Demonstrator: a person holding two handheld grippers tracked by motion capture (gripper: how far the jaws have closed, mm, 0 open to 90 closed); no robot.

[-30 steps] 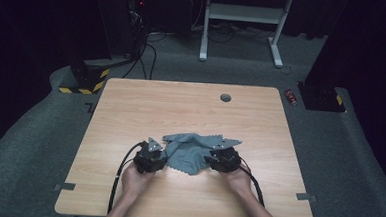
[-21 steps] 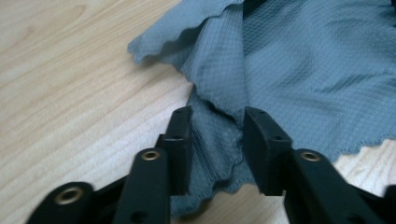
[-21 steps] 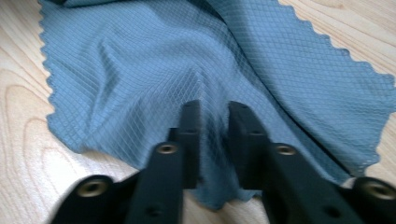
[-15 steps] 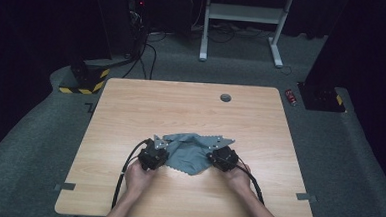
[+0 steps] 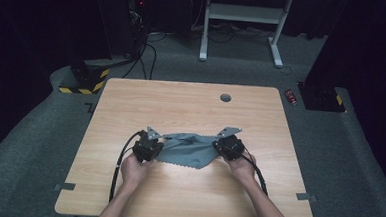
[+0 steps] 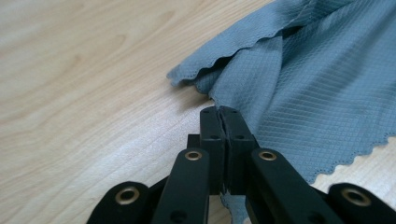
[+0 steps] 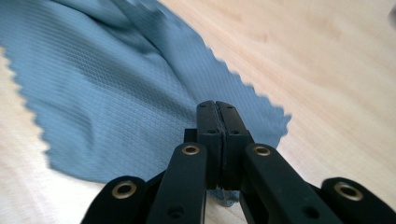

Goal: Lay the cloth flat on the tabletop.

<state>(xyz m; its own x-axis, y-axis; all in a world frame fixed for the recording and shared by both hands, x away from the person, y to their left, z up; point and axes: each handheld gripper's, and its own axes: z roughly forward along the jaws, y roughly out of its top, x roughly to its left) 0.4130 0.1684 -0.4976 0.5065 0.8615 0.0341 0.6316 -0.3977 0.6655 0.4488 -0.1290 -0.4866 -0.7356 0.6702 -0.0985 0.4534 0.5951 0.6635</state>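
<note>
The grey microfibre cloth (image 5: 191,150) lies on the tabletop (image 5: 181,105) near the person's edge, between the grippers. The left gripper (image 5: 148,147) has just closed, pinching the cloth's left edge; the right gripper (image 5: 229,144) likewise pinches the right edge (both jaws pressed together on fabric). Lift both evenly, keeping tension level. Both forearms enter from below, the hands set well apart.

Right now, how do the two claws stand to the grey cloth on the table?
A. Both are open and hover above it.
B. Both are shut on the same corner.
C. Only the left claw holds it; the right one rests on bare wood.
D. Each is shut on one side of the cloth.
D: the left claw and the right claw are each shut on an edge at opposite ends of the cloth.
</note>
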